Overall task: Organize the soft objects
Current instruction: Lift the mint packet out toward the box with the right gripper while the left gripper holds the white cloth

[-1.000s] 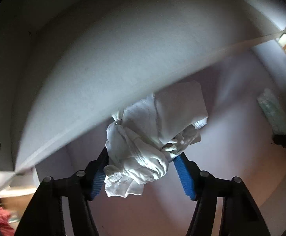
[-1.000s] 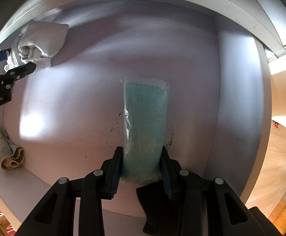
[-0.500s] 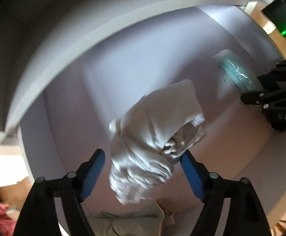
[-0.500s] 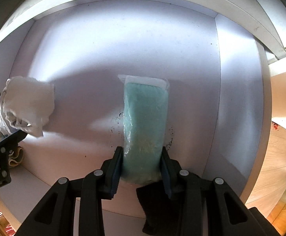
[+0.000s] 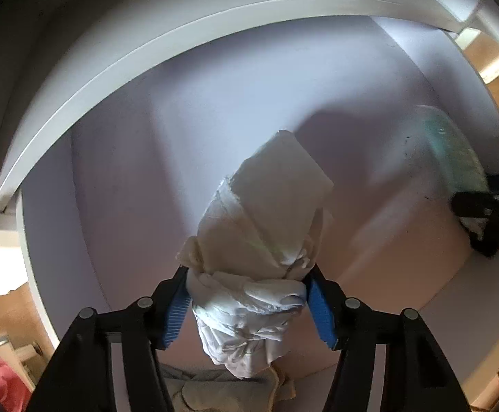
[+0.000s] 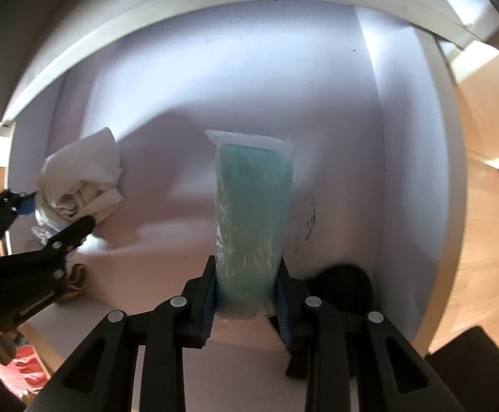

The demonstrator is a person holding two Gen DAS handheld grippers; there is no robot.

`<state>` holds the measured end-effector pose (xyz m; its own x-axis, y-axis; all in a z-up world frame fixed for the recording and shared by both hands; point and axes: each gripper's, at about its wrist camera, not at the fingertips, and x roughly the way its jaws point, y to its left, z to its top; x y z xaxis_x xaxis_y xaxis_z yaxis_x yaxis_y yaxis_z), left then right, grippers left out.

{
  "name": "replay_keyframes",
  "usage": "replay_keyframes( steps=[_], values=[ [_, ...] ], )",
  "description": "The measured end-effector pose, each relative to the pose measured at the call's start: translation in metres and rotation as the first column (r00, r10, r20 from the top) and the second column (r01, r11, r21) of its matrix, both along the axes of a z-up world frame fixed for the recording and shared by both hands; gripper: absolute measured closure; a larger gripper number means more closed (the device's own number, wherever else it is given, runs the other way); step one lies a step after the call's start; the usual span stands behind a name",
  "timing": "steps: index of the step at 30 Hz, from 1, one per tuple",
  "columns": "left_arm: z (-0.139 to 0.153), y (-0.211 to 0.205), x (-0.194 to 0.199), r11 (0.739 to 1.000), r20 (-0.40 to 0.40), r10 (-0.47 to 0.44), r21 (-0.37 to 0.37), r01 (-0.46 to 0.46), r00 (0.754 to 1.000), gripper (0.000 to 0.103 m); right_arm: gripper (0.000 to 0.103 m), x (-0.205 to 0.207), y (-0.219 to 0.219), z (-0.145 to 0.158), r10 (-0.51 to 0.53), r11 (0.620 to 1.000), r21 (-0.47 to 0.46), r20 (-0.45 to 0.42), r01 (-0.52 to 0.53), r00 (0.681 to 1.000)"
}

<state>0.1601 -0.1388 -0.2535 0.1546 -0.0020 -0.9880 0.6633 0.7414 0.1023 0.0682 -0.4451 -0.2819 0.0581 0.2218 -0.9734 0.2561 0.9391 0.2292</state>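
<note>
Now, handling: both things look light and squashy; the white cloth (image 5: 259,240) will flop and unroll if pinched at a loose edge, so the bunched middle is the safe place to take it, I'd judge.
Packet grip: the green packet (image 6: 253,213) has a shiny plastic wrap that looks slippery; a squeeze across its narrow sides near the end seems right.
Cloth looks: white, crumpled, partly folded, with one flat folded panel pointing toward the shelf (image 5: 404,292) back.
Packet looks: long, teal filling under clear film, with a sealed white flap at the far end.
Left tongs (image 5: 249,304): clenched on the cloth, blue pads pressing its bunched lower part, holding it inside the shelf's left side.
Right tongs (image 6: 246,300): clamped on the packet's near end; it points toward the back wall.
Nearby: a beige rag (image 5: 235,393) lies below the cloth, and something black (image 6: 345,278) sits just right of the packet.
</note>
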Motion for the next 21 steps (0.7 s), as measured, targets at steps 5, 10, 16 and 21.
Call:
replay_keyframes(
  steps=[5, 10, 16, 21],
  values=[
    [0.001, 0.005, 0.01, 0.997, 0.001, 0.069, 0.032, -0.069, 0.998, 0.041, 0.074, -0.01, -0.005, 0.023, -0.024, 0.999, 0.032, 0.019, 0.023, 1.0],
    [0.001, 0.012, 0.018, 0.988, -0.009, 0.148, 0.045, -0.147, 0.989, 0.041, 0.074, -0.024, -0.012, 0.04, -0.048, 0.996, 0.076, 0.037, 0.045, 0.998],
    [0.002, 0.012, 0.006, 0.986, -0.007, 0.161, 0.051, -0.161, 0.987, 0.04, 0.074, -0.042, -0.014, 0.076, -0.019, 0.994, 0.107, 0.082, 0.01, 0.996],
    [0.006, 0.002, -0.012, 0.985, -0.011, 0.166, 0.055, -0.165, 0.986, 0.04, 0.074, -0.049, -0.011, 0.111, -0.03, 0.988, 0.156, 0.11, 0.013, 0.994]
  ],
)
